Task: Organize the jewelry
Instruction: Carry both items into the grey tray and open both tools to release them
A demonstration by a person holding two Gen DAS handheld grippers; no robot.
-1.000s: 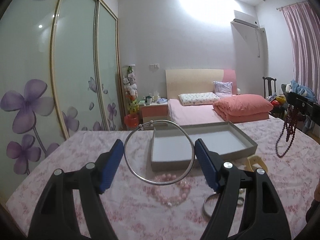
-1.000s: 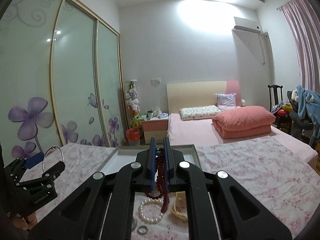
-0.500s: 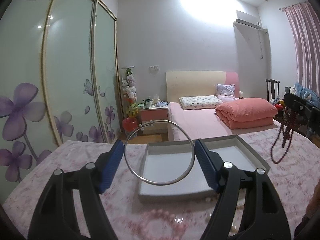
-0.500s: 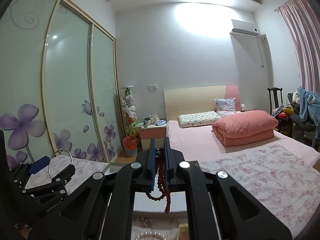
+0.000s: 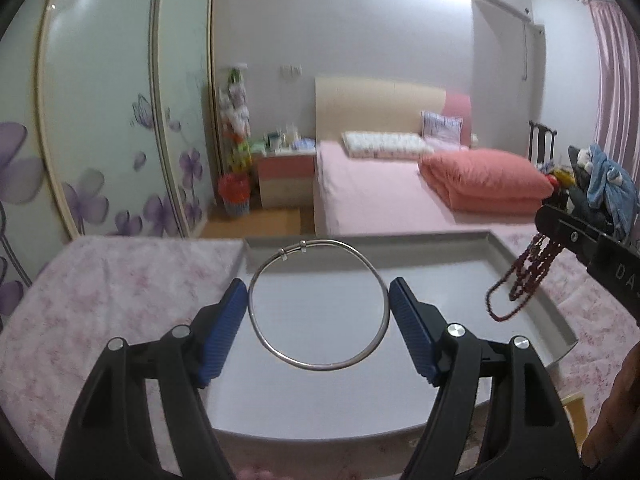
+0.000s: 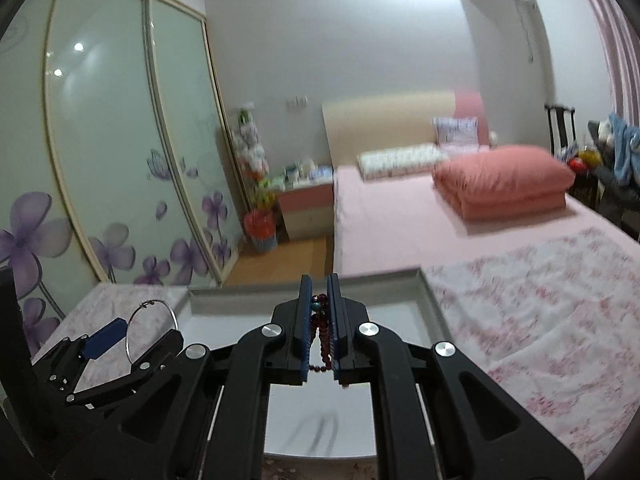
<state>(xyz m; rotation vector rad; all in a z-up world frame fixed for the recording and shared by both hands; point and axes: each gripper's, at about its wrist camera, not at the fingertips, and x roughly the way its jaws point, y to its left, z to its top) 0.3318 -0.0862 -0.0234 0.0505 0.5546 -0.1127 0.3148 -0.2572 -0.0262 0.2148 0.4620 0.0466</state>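
— Both tongs have come forward over the tray (image 5: 532, 276) since a second ago; it now fills the view below me.

— What are you holding?

— Left tongs (image 5: 318, 312) pinch the bangle (image 5: 256, 320) upright above the tray floor. Right tongs (image 6: 320, 320) are pressed on the beads (image 6: 322, 344), dangling over the tray's right side.

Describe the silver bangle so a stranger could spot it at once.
Find the grey tray on the floral cloth. Above it, the left gripper clamps a thin silver bangle upright. Unlike the dark red bead strand hanging nearby, it is one rigid bare hoop.
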